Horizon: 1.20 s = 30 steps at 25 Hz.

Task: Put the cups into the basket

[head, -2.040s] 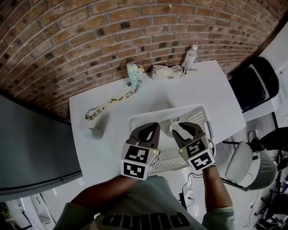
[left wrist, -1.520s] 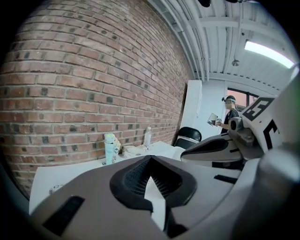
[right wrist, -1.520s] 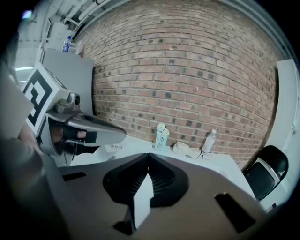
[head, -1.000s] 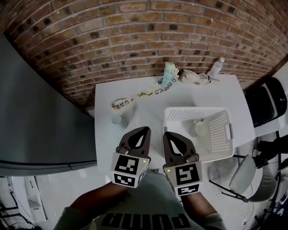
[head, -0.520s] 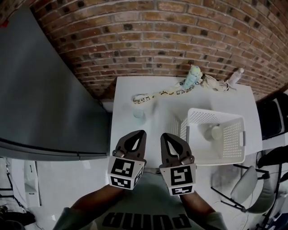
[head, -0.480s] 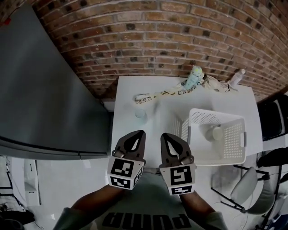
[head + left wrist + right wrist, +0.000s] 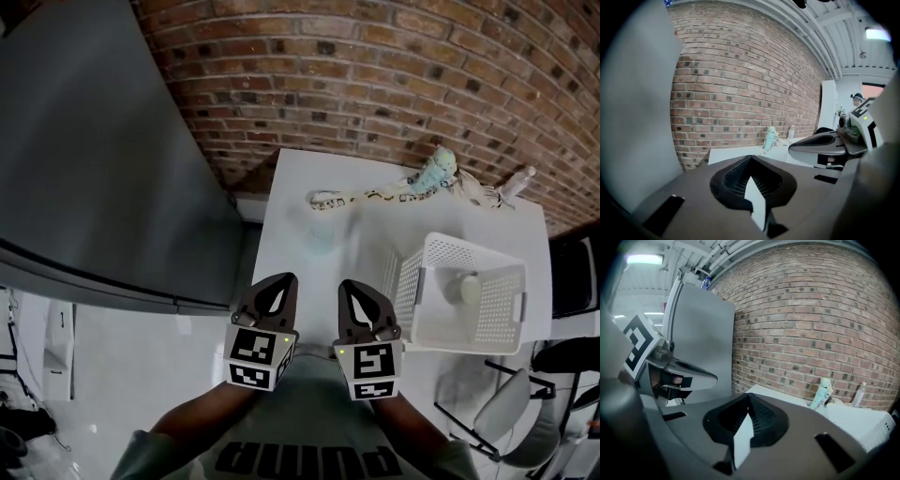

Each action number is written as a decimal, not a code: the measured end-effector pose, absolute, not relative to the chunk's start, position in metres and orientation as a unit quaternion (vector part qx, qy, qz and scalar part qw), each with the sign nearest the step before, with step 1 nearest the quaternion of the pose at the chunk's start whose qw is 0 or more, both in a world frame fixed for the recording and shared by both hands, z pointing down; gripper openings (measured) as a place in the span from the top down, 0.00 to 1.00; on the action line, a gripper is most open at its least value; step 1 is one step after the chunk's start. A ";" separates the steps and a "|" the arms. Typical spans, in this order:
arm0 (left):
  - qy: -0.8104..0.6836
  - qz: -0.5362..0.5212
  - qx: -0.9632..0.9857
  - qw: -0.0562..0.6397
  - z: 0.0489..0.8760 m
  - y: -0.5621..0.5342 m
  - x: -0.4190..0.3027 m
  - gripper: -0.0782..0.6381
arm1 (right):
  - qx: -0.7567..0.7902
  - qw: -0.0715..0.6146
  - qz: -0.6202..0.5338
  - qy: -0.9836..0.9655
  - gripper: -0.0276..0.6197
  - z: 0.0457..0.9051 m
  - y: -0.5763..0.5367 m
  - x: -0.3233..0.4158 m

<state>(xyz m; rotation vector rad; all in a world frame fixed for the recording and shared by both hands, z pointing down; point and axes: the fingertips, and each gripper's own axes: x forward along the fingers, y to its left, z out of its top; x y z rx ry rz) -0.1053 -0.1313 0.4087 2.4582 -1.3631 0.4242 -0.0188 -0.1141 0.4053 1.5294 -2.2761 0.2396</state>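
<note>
A white slotted basket (image 7: 495,330) stands on the right of the white table (image 7: 366,244), with one pale cup (image 7: 469,288) inside it. A second pale cup (image 7: 322,234) stands on the table's left part, well ahead of both grippers. My left gripper (image 7: 284,278) and right gripper (image 7: 347,284) hang side by side over the table's near left corner, left of the basket. Both are shut with nothing in them. The left gripper view shows its tips (image 7: 751,157) meeting, and the right gripper view shows the same of its own (image 7: 749,394).
A patterned strip (image 7: 370,195), a teal bottle (image 7: 437,169) and a clear water bottle (image 7: 518,181) lie along the table's far edge by the brick wall. A tall grey cabinet (image 7: 94,141) stands to the left. A chair (image 7: 511,412) is at the lower right.
Both grippers have drawn back from the basket toward the table's near left corner, still shut. The head view has swung left, so table and basket sit further right.
</note>
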 end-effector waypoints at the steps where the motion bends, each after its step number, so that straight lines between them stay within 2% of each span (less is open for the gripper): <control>1: -0.478 0.147 0.853 0.150 0.411 -0.132 -0.109 0.89 | 0.544 0.195 0.087 -0.811 0.94 0.408 -0.114 -0.020; 6: -0.486 0.142 0.846 0.167 0.416 -0.131 -0.120 0.89 | 0.536 0.206 0.091 -0.814 0.94 0.420 -0.115 -0.027; 30: -0.477 0.162 0.849 0.159 0.428 -0.140 -0.107 0.89 | 0.529 0.208 0.108 -0.816 0.94 0.429 -0.128 -0.024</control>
